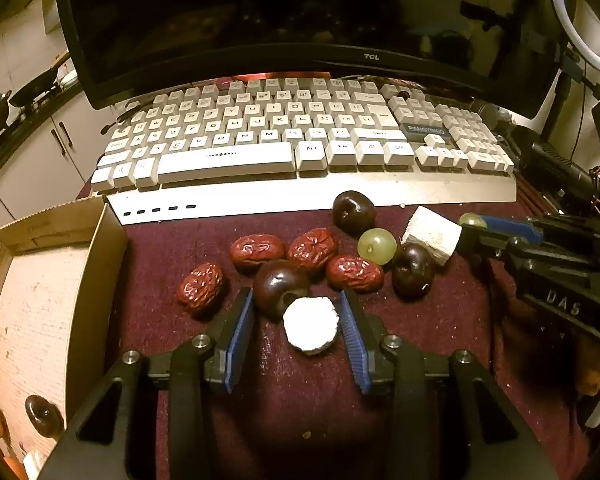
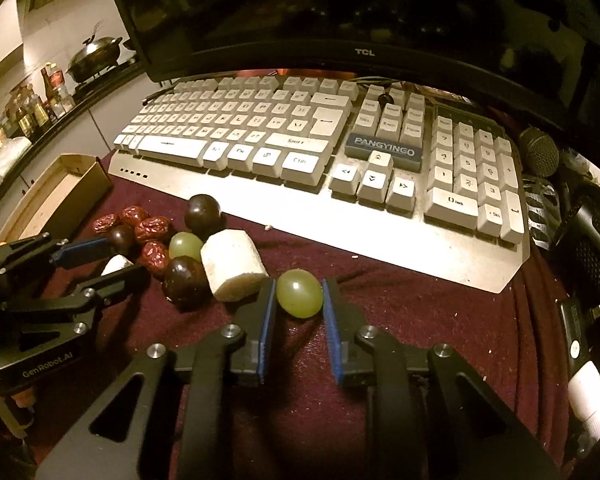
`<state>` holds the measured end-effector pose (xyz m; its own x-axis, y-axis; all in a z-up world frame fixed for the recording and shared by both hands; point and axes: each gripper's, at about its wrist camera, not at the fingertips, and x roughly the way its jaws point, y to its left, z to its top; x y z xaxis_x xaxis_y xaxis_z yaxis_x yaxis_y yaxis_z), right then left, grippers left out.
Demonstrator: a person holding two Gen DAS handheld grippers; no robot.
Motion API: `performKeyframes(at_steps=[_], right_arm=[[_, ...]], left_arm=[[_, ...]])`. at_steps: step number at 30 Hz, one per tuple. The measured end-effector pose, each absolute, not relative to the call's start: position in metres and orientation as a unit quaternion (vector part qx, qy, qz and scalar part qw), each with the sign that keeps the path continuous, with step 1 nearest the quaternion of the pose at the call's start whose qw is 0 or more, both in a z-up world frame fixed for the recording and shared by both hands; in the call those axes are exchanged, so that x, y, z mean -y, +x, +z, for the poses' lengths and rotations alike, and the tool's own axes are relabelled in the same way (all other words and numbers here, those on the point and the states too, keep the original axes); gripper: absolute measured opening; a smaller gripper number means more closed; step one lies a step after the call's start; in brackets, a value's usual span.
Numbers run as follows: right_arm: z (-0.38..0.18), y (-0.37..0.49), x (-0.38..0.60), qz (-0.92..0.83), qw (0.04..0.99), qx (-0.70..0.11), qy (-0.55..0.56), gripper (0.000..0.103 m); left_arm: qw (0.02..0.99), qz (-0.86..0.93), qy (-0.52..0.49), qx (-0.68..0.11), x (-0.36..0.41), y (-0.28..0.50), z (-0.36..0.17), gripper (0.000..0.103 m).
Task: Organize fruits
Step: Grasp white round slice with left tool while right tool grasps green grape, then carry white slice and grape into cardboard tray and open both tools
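Left gripper (image 1: pixel 298 308): jaws apart, straddling a round white cut piece (image 1: pixel 311 329) that lies on the maroon cloth (image 1: pixel 308 400); the right blue pad sits just beside the piece, the left pad clear of it. A dark plum (image 1: pixel 278 286) touches the white piece from behind.

Right gripper (image 2: pixel 299 296): jaws apart around a green grape (image 2: pixel 299 293), pads close on either side; firm contact cannot be told. A larger white chunk (image 2: pixel 233 265) lies just left of its left finger.

Loose fruit between the grippers and the keyboard (image 1: pixel 284 152): four red dates, e.g. (image 1: pixel 257 251); a second green grape (image 1: pixel 377 245); two more dark plums (image 1: pixel 353 211), (image 1: pixel 413 272).

Cardboard box (image 1: pixel 108 248): at the left edge of the cloth, with one dark plum (image 1: pixel 44 416) inside.

Monitor (image 1: pixel 268 20): behind the keyboard.
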<state>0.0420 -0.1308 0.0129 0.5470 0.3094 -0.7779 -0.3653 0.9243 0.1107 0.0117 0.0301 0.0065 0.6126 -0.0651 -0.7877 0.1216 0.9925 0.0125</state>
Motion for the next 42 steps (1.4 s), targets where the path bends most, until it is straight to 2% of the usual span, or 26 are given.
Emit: performKeyframes(at_steps=[8, 9, 10, 12, 20, 26, 30, 35, 36, 37, 39, 42], right_arm=[[0.026, 0.039, 0.144, 0.187, 0.891, -0.414, -0.001, 0.024], [0.028, 0.038, 0.146, 0.186, 0.893, -0.41, 0.003, 0.024], [0.03, 0.038, 0.147, 0.186, 0.895, -0.406, 0.007, 0.024], [0.034, 0.035, 0.148, 0.185, 0.898, -0.398, 0.013, 0.024], [0.04, 0.03, 0.148, 0.184, 0.904, -0.385, 0.023, 0.024], [0.039, 0.029, 0.151, 0.179, 0.905, -0.385, 0.026, 0.024], [0.039, 0.03, 0.152, 0.18, 0.905, -0.386, 0.026, 0.024], [0.037, 0.031, 0.151, 0.18, 0.903, -0.39, 0.024, 0.024], [0.037, 0.031, 0.151, 0.179, 0.903, -0.39, 0.023, 0.024], [0.037, 0.031, 0.151, 0.179, 0.903, -0.39, 0.023, 0.024], [0.037, 0.031, 0.151, 0.181, 0.903, -0.388, 0.025, 0.024], [0.037, 0.031, 0.151, 0.181, 0.904, -0.387, 0.026, 0.024]], left_arm=[[0.901, -0.05, 0.008, -0.431, -0.037, 0.0, 0.016, 0.041], [0.902, -0.049, 0.007, -0.428, -0.038, -0.003, 0.018, 0.038], [0.904, -0.048, 0.006, -0.425, -0.039, -0.005, 0.02, 0.028], [0.907, -0.046, 0.003, -0.418, -0.041, -0.011, 0.027, 0.021], [0.909, -0.041, 0.008, -0.414, -0.048, -0.029, 0.029, 0.022], [0.904, -0.032, 0.003, -0.425, -0.051, -0.037, 0.023, 0.043], [0.905, -0.031, 0.004, -0.425, -0.052, -0.039, 0.018, 0.064], [0.898, -0.043, 0.012, -0.439, -0.043, -0.033, 0.01, 0.064], [0.897, -0.045, 0.012, -0.44, -0.042, -0.032, 0.009, 0.063], [0.896, -0.044, 0.009, -0.441, -0.043, -0.03, 0.009, 0.052], [0.896, -0.045, 0.009, -0.441, -0.044, -0.028, 0.009, 0.04], [0.896, -0.052, 0.014, -0.441, -0.042, -0.028, 0.009, 0.029]])
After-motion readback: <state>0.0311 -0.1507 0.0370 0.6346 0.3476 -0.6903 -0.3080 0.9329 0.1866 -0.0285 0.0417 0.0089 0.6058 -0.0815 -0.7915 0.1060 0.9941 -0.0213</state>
